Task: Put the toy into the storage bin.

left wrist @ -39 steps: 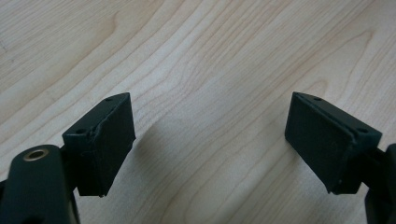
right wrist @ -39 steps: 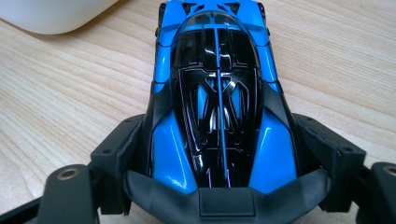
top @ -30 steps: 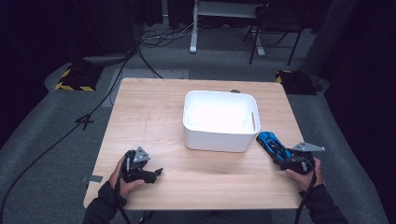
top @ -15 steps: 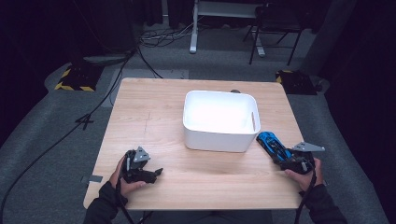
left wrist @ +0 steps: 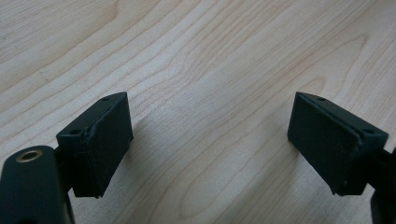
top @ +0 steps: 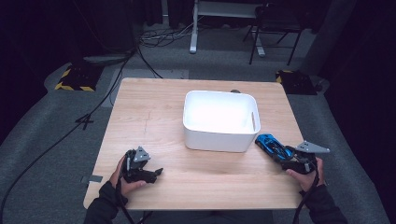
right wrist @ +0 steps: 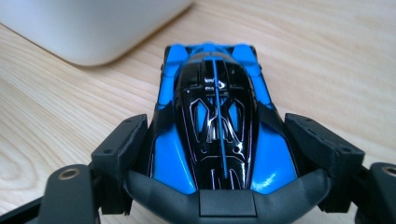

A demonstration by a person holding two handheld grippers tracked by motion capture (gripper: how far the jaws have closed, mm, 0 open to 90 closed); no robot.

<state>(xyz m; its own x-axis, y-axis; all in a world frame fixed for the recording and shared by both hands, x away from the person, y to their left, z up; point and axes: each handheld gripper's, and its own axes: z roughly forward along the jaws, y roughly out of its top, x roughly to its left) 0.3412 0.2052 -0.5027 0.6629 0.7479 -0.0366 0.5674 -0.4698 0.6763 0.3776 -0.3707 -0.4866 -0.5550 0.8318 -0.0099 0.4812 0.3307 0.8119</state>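
- A dark room with a grey carpeted floor point(top: 56, 140) surrounds a light wooden table point(top: 154, 116) in the middle of the high view; cables point(top: 154, 39) trail across the floor at the upper left of centre, and a yellow-and-black striped block point(top: 74, 79) lies at the left, above the table's edge.
- Lower left of the high view: the left hand point(top: 122, 179) holds the left gripper point(top: 156, 172) low over the table's near edge, pointing toward the right of the frame.
- In the left gripper view point(left wrist: 210, 140) the two black jaws stand wide apart, with bare wood grain between them and nothing held.
- Centre of the high view: a white rectangular bin point(top: 219, 135) stands on the table, slightly right of the middle.
- Right of the bin's near corner, a blue toy car point(top: 270, 143) lies on the table just beside the bin wall, nose toward the upper left of the frame.
- Lower right of the high view: the right hand point(top: 306, 175) holds the right gripper point(top: 280, 154), a grey three-cornered plate on top.
- In the right gripper view point(right wrist: 217, 140) the jaws are closed against both flanks of the blue toy car point(right wrist: 215, 107), clamping its rear half; the bin's point(right wrist: 93, 28) rounded corner fills the upper left of that frame.
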